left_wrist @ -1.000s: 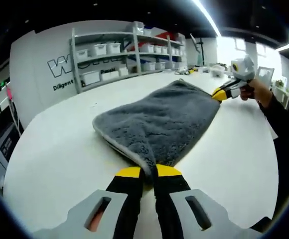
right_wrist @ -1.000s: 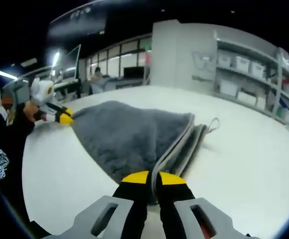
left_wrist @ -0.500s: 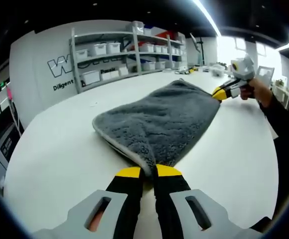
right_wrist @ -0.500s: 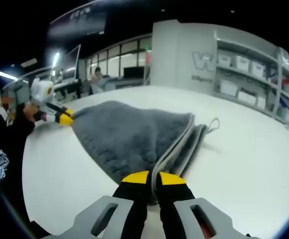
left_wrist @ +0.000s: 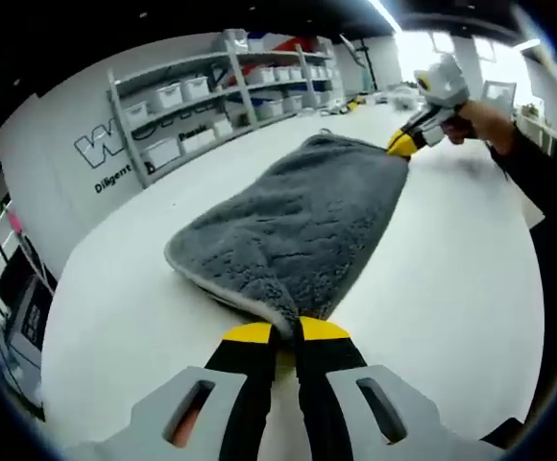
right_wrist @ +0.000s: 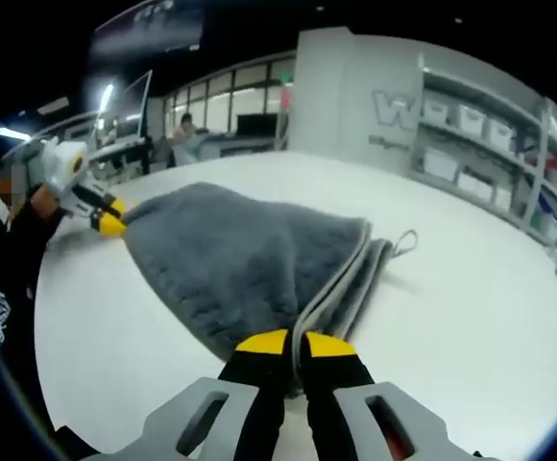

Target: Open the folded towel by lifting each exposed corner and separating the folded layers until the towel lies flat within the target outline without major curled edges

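A grey plush towel (left_wrist: pixel 298 216) lies folded on the white table (left_wrist: pixel 115 317). My left gripper (left_wrist: pixel 285 332) is shut on its near corner in the left gripper view. At the far corner my right gripper (left_wrist: pixel 400 145) grips the towel too, held by a person's hand (left_wrist: pixel 475 120). In the right gripper view, my right gripper (right_wrist: pixel 296 343) is shut on the towel (right_wrist: pixel 240 259) where the folded layers (right_wrist: pixel 355 279) stack along the edge. A hang loop (right_wrist: pixel 408 240) sticks out beside them. The left gripper (right_wrist: pixel 111 225) holds the opposite corner.
Shelves with white bins (left_wrist: pixel 192 91) line the wall beyond the table, and also show as shelving (right_wrist: pixel 471 125) in the right gripper view. A dark sleeve (left_wrist: pixel 547 202) reaches in from the right. Small items (left_wrist: pixel 394 96) sit at the table's far end. Bare table surface (right_wrist: pixel 471 327) surrounds the towel.
Both views have shifted and now look down on the table more steeply. Both grippers keep their hold on the towel corners, and the towel still lies folded.
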